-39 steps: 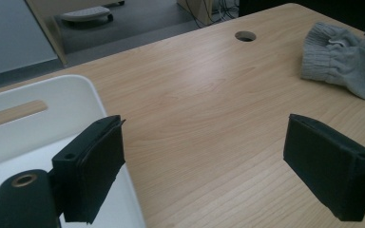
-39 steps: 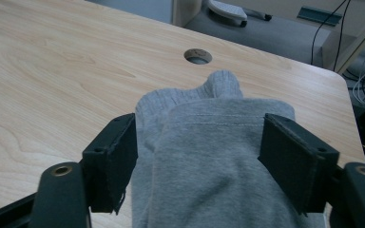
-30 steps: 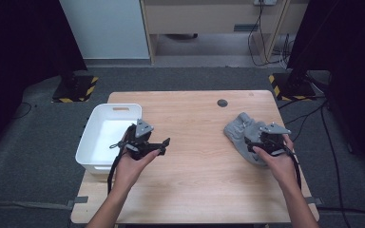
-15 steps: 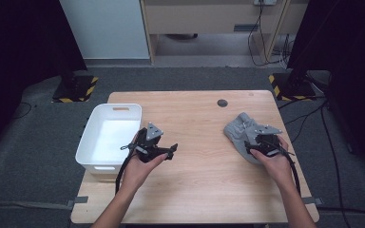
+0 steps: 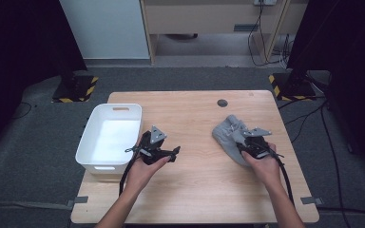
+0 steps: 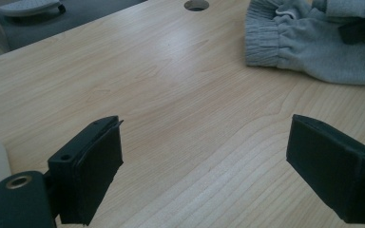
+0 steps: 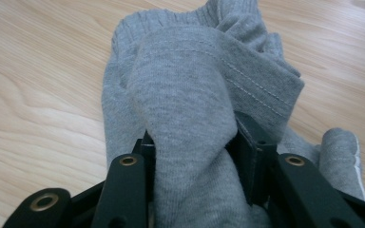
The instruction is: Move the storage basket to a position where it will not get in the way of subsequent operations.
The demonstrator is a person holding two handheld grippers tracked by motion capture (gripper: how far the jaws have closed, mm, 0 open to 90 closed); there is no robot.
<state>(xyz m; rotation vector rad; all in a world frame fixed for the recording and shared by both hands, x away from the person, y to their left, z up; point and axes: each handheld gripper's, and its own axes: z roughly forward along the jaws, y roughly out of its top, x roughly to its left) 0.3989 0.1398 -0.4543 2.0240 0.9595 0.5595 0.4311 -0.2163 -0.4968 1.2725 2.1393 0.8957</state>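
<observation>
I have the right gripper (image 5: 247,142) down on the grey garment (image 5: 230,135), which lies bunched on the right side of the surface (image 5: 195,190), below the round cable hole (image 5: 222,102). Its jaws have just been closing, and in the right gripper view a fold of the grey garment (image 7: 195,118) stands pinched between the two black pads (image 7: 252,156); the cloth bulges up out of the grip. A second ago those jaws stood wide over the same heap.

My left gripper (image 5: 164,152) hangs with its jaws wide apart and nothing between them, just right of the white bin (image 5: 109,137), above bare wood. Compared with the earlier frame it has drifted toward the middle of the surface and sits a little lower. In the left gripper view I see the ribbed cuff (image 6: 264,40) of the garment lying flat at the far right, well apart from those pads.
</observation>
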